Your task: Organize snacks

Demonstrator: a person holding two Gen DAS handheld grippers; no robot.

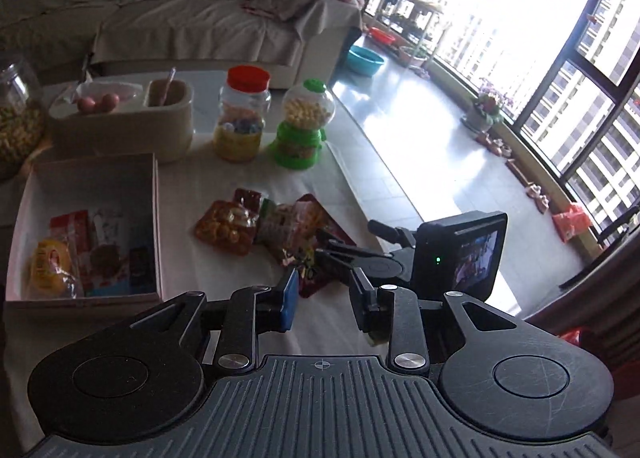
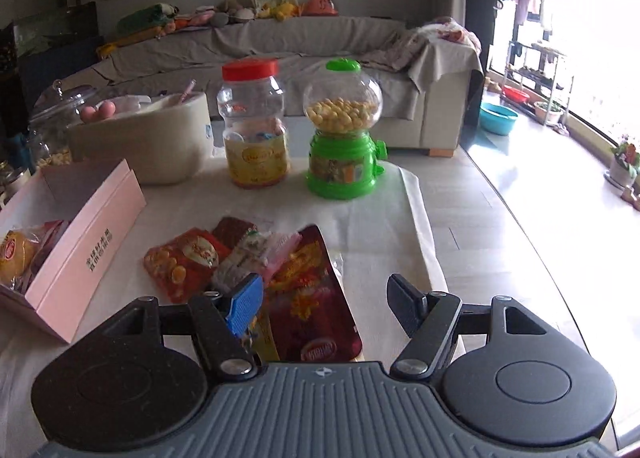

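Observation:
A pile of snack packets (image 1: 260,224) lies on the white tablecloth, also in the right wrist view (image 2: 248,262). A big dark red pouch (image 2: 308,306) lies at its near side, between my right gripper's open fingers. A pink cardboard box (image 1: 157,218) to the left holds several snacks, among them a yellow packet (image 1: 50,264); the box also shows in the right wrist view (image 2: 88,254). My left gripper (image 1: 325,300) is open and empty above the cloth near the pile. My right gripper (image 2: 326,308) is open just over the red pouch; it also shows in the left wrist view (image 1: 340,252).
A red-lidded jar (image 2: 254,126), a green candy dispenser (image 2: 344,130) and a cream container (image 2: 152,142) stand at the table's back. A glass jar (image 1: 18,118) stands at the far left. A covered sofa (image 2: 320,46) is behind; the table edge and floor lie to the right.

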